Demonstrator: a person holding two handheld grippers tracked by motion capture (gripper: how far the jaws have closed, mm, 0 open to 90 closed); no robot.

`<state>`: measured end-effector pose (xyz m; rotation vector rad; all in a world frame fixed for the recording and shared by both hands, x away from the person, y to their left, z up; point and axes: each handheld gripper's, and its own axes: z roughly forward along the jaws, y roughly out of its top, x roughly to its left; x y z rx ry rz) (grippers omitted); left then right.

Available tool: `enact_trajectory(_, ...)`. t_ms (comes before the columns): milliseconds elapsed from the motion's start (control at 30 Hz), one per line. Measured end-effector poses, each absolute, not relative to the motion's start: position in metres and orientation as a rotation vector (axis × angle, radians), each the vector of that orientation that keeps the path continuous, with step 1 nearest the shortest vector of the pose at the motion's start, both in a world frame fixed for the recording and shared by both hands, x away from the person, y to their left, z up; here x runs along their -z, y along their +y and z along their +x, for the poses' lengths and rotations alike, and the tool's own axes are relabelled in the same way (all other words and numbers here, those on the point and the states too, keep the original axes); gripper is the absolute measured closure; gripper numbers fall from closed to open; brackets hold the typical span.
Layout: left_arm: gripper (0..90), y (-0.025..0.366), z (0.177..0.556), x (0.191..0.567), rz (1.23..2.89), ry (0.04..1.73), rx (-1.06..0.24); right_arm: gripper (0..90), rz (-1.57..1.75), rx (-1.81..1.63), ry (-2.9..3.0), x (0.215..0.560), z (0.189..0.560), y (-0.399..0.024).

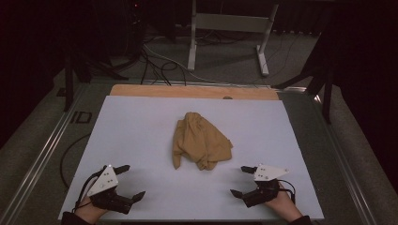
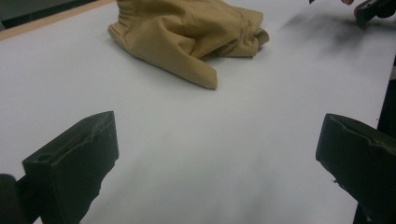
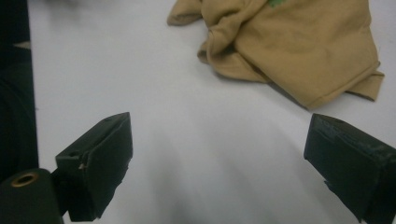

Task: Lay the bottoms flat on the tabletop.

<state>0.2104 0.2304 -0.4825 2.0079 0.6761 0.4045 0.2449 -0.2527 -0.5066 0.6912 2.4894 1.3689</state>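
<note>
Crumpled tan cloth [image 1: 201,141] mid-table [image 1: 141,122], well apart from left claw [image 1: 133,181] and right claw [image 1: 239,180], both wide open, empty.

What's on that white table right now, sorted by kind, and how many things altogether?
Crumpled tan cloth: 1
Handheld grippers, jaws open and empty: 2, the left gripper and the right gripper
Total: 3 things on the white table

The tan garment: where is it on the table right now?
In the high view the crumpled tan garment lies mid-table on the white board, ahead of and between both open grippers, touching neither.
</note>
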Motion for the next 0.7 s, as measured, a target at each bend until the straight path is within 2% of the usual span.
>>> enact_trajectory(367, 0.4, 0.2291, 0.213, 0.4849, 2.041, 0.673, -0.349, 8.3, 0.671, -1.315, 2.498, 0.5063, 0.2392, -0.2497)
enact_trajectory(700, 0.4, 0.2233, 0.2126, 0.4789, 2.053, 0.605, -0.303, 8.3, 0.648, -1.331, 2.546, 0.5022, 0.235, -0.2472)
